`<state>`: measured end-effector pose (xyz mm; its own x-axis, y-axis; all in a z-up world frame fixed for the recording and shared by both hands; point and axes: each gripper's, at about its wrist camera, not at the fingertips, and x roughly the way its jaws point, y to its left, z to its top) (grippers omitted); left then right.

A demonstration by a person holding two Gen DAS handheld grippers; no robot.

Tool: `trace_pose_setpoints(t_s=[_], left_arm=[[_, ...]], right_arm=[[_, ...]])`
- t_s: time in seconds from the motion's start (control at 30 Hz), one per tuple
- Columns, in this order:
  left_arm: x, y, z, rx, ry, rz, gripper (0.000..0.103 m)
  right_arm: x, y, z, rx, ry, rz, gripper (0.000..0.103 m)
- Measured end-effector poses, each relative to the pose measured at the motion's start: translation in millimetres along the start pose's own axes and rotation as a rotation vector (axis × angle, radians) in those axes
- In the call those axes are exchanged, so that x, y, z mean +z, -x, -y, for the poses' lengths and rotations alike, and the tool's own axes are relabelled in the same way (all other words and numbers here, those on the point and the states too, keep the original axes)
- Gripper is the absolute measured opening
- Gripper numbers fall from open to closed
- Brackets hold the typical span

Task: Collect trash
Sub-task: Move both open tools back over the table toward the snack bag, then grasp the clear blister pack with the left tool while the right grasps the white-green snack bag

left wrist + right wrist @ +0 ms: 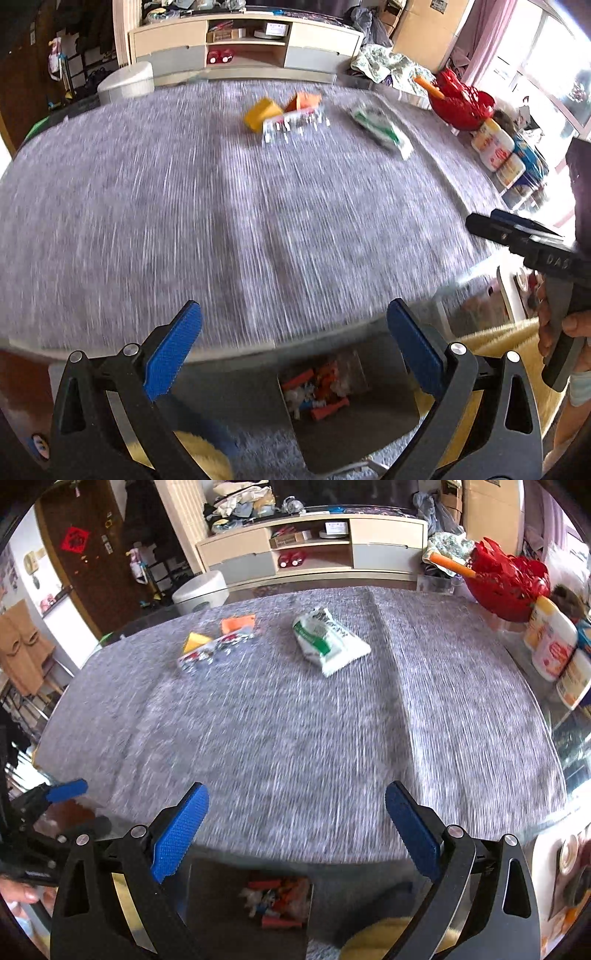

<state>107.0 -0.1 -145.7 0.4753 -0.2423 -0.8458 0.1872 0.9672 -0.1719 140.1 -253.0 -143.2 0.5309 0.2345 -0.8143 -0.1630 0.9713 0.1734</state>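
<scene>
Trash lies at the far side of the grey-clothed table (184,221): a yellow box (258,115), an orange packet (306,100), a clear wrapper (295,124) and a green-and-white bag (382,129). The right wrist view shows the bag (328,642), the yellow box (195,641) and the orange packet (238,623). On the floor below the near table edge stands a grey bin (354,435) holding red, orange and white scraps (321,391). My left gripper (295,325) and right gripper (297,808) hang open and empty above that edge, over the bin (218,908).
A red basket (506,583) and several white bottles (550,642) crowd the table's right side. Behind the table stand a TV cabinet (314,550) and a white round stool (201,590). A hand (576,325) grips the right tool's handle.
</scene>
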Motion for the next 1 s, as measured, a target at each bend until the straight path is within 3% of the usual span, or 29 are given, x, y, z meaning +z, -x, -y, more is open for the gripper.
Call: trace_pose_setpoints(t_s=[0.33,0.47,0.57,0.77,1.0], left_arm=[[79,-38,-13,0.01,-0.028,0.027,0.094],[102,-60,-16,-0.011,-0.051,0.032,0.084],[112,-78,-19,-0.013,-0.079,0.016,0.083],[122,-103,-21,-0.043,-0.081,-0.009,0.07],[136,-118,-4,-0.05,-0.12,0.0,0.061]], right_arm=[[61,-44,13,-0.037,-0.003,0.024,0.097],[78,-63,11,-0.029,0.007,0.009,0.097],[91,-74,11,-0.037,0.022,0.015,0.097],[110,-95,18,-0.054,0.031,0.014,0.097],[115,-123,21,-0.075,0.035,-0.002,0.095]])
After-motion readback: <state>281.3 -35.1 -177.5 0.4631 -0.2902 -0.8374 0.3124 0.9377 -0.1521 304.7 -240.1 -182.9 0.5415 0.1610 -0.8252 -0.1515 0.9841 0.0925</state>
